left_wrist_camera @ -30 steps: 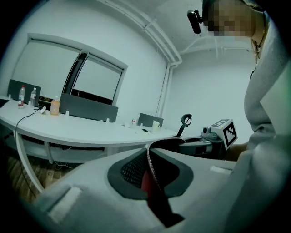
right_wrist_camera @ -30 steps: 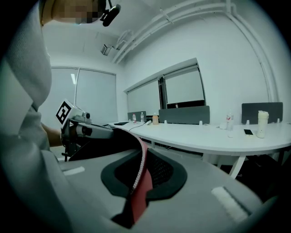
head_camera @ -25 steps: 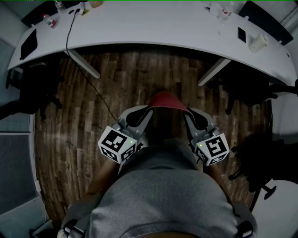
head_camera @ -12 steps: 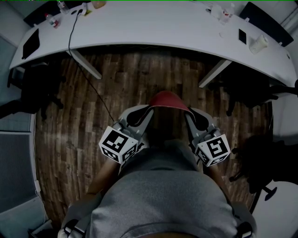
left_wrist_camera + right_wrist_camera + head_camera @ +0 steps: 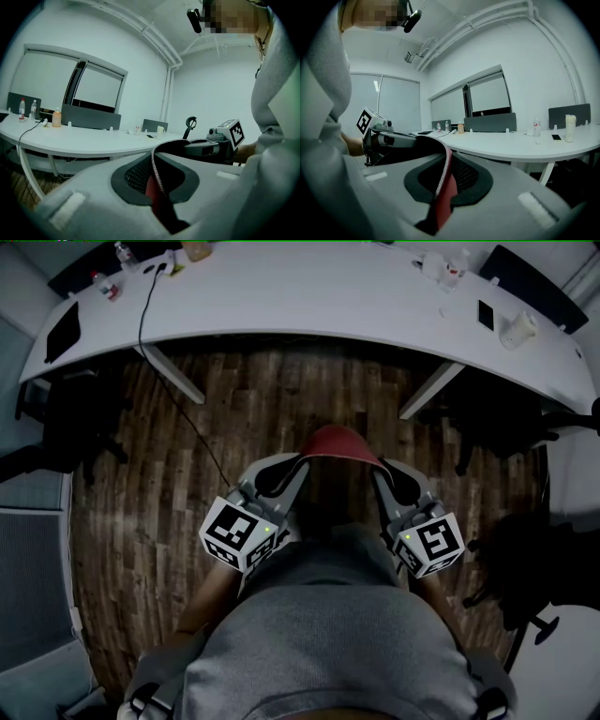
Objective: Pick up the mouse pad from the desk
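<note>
The red mouse pad (image 5: 337, 441) is held clear of the desk (image 5: 309, 296) and bowed upward over the wooden floor (image 5: 253, 399), near the person's body. Its left edge is clamped by the left gripper (image 5: 296, 463), its right edge by the right gripper (image 5: 377, 467) — on each, the 2 jaws are closed tight on the thin pad. A cable (image 5: 141, 307) and a cup (image 5: 518, 327) are seen on the far desk.

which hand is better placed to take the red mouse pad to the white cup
Right, likely: the right tool grips the red mouse pad on the side nearer the white cup.
</note>
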{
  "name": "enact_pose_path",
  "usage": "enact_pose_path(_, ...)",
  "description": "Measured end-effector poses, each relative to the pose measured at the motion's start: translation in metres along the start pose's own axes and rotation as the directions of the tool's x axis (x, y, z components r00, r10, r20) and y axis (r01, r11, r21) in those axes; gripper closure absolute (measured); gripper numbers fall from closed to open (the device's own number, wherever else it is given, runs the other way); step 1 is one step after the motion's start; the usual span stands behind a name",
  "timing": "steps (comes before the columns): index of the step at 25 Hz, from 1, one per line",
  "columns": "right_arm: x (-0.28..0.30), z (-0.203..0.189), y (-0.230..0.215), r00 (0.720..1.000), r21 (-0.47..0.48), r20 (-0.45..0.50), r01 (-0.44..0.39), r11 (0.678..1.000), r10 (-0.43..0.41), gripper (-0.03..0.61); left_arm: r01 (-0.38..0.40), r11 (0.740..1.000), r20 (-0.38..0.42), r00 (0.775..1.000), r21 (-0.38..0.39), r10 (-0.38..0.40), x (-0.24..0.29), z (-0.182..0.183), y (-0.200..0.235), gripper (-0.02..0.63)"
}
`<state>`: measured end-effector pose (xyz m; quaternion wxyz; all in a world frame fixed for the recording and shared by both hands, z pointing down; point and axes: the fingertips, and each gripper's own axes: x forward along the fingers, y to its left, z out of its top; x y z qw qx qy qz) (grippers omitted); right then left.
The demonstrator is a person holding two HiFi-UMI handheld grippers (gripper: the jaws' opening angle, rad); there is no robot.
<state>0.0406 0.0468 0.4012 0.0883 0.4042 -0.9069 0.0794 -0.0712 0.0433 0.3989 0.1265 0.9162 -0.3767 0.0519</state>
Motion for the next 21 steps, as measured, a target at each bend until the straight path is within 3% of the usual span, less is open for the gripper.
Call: enact_pose_path(21, 0.0023, -0.0007, 0.0058, 1.0, -0.009, -0.012, -0.013, 1.0, 0.013, 0.557, 0.001, 1.0, -0.008, 1.0, 0.018, -0.001, -0.0019, 0.0001, 0.0046, 0.594)
